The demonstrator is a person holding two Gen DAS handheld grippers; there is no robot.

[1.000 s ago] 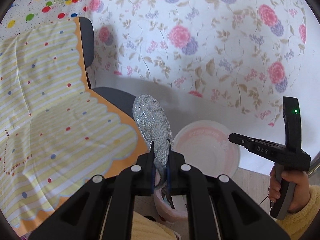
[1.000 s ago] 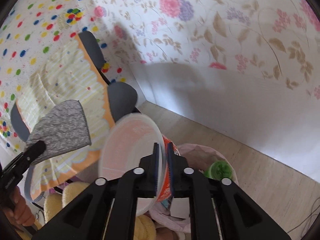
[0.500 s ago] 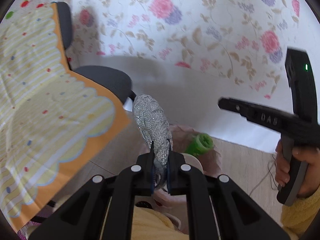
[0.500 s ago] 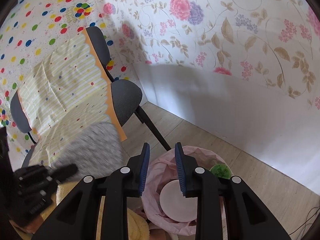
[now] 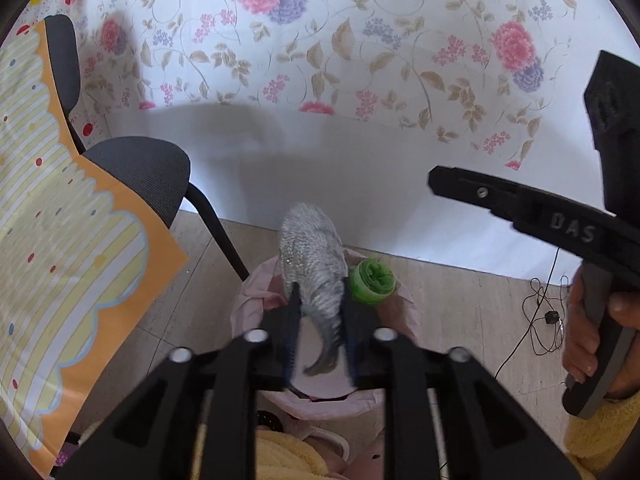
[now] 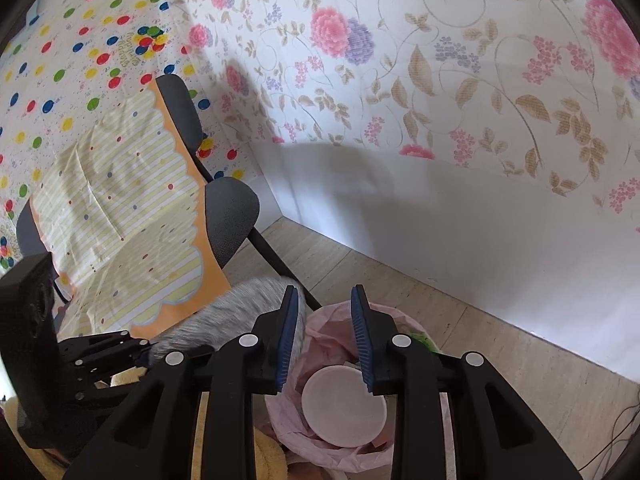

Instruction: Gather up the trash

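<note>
Floral wallpaper fills upper frame; tile floor below. Chair (image 5: 136,176) at left, draped with striped cloth (image 5: 60,240). Left gripper (image 5: 318,320) at lower centre: jaws parted, glittery grey scrap (image 5: 312,256) between them, contact unclear, cannot tell if gripped. Scrap directly above bin (image 5: 256,300) with pink liner; green bottle (image 5: 372,282) at its rim. Right gripper (image 6: 326,340): jaws apart, empty, above white lid (image 6: 344,404) in bin. Step: depositing scrap. Next: free scrap fully, withdraw upward, locate remaining trash.

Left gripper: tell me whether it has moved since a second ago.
Yes. The left gripper has tipped down toward the pink-lined bin; the chair seat sits higher in its view.
</note>
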